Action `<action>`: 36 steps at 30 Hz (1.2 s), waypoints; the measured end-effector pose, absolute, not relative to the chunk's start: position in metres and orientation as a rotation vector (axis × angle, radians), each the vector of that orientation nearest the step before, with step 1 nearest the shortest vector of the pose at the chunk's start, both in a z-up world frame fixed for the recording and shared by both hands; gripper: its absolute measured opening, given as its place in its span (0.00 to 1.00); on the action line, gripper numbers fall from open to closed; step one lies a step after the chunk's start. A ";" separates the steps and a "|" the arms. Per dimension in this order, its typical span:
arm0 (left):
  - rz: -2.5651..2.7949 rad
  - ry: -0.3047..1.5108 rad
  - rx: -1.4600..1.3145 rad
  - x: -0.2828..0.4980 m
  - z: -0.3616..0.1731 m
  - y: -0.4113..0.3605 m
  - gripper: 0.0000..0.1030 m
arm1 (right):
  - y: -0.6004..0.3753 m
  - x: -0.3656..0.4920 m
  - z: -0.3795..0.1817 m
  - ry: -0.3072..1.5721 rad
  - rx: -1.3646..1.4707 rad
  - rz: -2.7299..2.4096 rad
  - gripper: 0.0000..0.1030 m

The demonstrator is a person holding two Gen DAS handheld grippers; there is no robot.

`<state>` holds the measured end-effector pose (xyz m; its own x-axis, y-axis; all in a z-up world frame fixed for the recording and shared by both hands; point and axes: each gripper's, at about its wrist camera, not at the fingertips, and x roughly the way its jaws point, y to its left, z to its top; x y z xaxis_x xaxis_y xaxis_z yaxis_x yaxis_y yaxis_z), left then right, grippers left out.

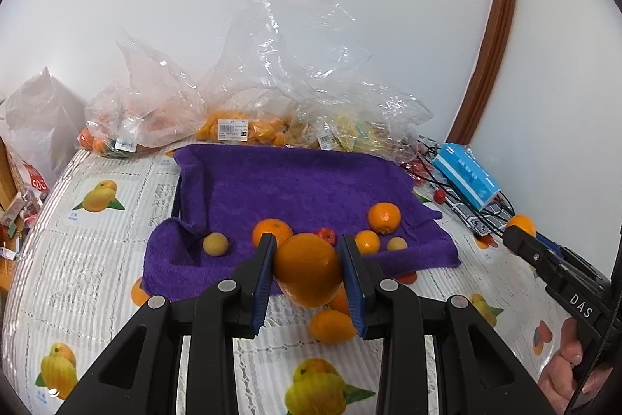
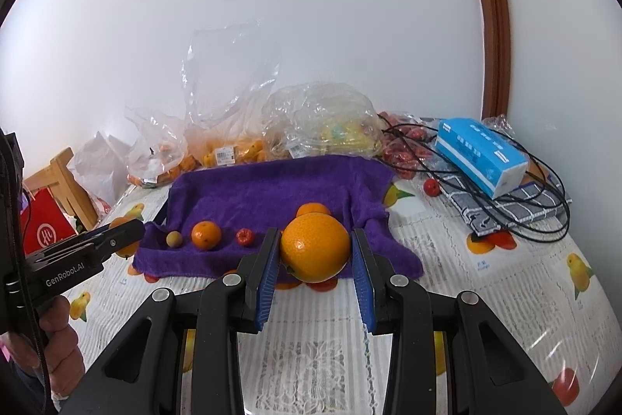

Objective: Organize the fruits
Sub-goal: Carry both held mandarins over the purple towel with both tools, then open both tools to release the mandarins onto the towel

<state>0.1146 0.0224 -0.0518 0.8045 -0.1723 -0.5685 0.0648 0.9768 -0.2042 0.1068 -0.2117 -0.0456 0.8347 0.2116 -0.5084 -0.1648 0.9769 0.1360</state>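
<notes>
From the left wrist, the left gripper (image 1: 309, 275) clamps a big orange (image 1: 309, 269) between its blue pads, raised over the near edge of the purple towel (image 1: 295, 189), where a second orange (image 1: 272, 231), a mandarin (image 1: 384, 217) and smaller fruits lie, and a loose orange fruit (image 1: 332, 326) sits on the patterned tablecloth (image 1: 97, 259) below. From the right wrist, the right gripper (image 2: 315, 255) likewise grips a large orange (image 2: 315, 247) above the towel's front edge, with the bagged fruit (image 2: 229, 150) behind against the wall.
</notes>
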 end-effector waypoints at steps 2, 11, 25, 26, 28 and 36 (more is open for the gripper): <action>-0.113 0.624 -0.179 0.118 -0.053 0.025 0.31 | -0.212 0.112 -0.045 0.544 0.084 0.203 0.35; -0.056 0.626 -0.213 0.136 -0.057 0.042 0.31 | -0.205 0.141 -0.041 0.530 0.071 0.229 0.35; 0.002 0.636 -0.240 0.183 -0.072 0.057 0.31 | -0.182 0.198 -0.040 0.521 0.008 0.259 0.35; 0.006 0.644 -0.246 0.189 -0.077 0.058 0.30 | -0.182 0.203 -0.044 0.530 0.007 0.259 0.35; 0.013 0.656 -0.252 0.197 -0.083 0.058 0.31 | -0.182 0.211 -0.053 0.551 0.012 0.259 0.35; 0.051 0.694 -0.275 0.218 -0.112 0.069 0.30 | -0.197 0.241 -0.102 0.690 0.034 0.237 0.35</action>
<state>0.2178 0.0695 -0.1121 0.7691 -0.0447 -0.6376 -0.1374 0.9627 -0.2332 0.2406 -0.1970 -0.1024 0.7453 0.2277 -0.6267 -0.2051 0.9726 0.1094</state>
